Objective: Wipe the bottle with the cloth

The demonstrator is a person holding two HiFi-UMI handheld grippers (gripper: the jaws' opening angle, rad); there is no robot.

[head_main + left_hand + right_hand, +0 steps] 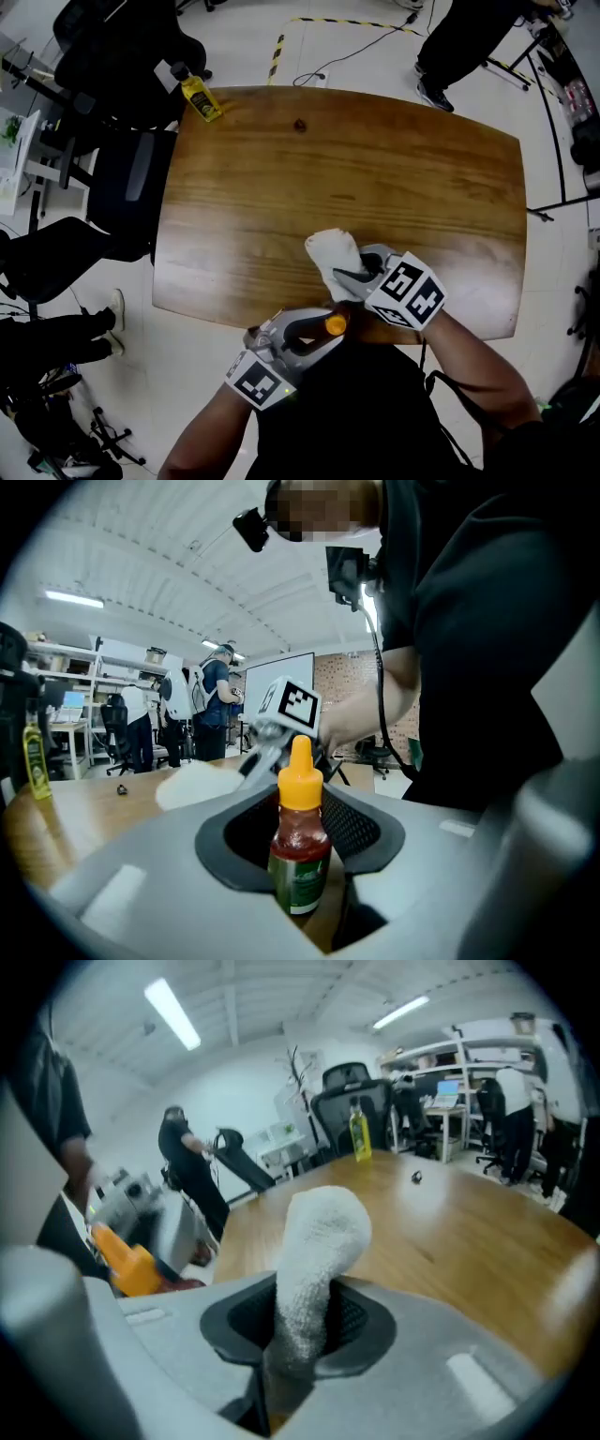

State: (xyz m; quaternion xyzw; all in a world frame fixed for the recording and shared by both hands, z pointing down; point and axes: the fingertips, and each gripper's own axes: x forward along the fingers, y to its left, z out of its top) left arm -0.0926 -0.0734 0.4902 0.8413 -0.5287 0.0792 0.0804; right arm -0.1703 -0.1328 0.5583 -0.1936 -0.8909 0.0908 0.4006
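A small bottle of red sauce [300, 841] with an orange cap [335, 325] and a green label stands upright between the jaws of my left gripper [302, 855], which is shut on it near the table's front edge. My right gripper [300, 1335] is shut on a white cloth [317, 1260] that stands up out of its jaws in a rolled wad. In the head view the cloth [334, 258] lies just beyond the bottle, with the right gripper [361, 277] to its right. The bottle's cap [129, 1260] shows at the left of the right gripper view.
The wooden table [375, 187] carries a yellow bottle [201, 97] at its far left corner and a small dark object [300, 124] near the far edge. Black office chairs [122, 56] stand to the left. A person [459, 37] stands beyond the table.
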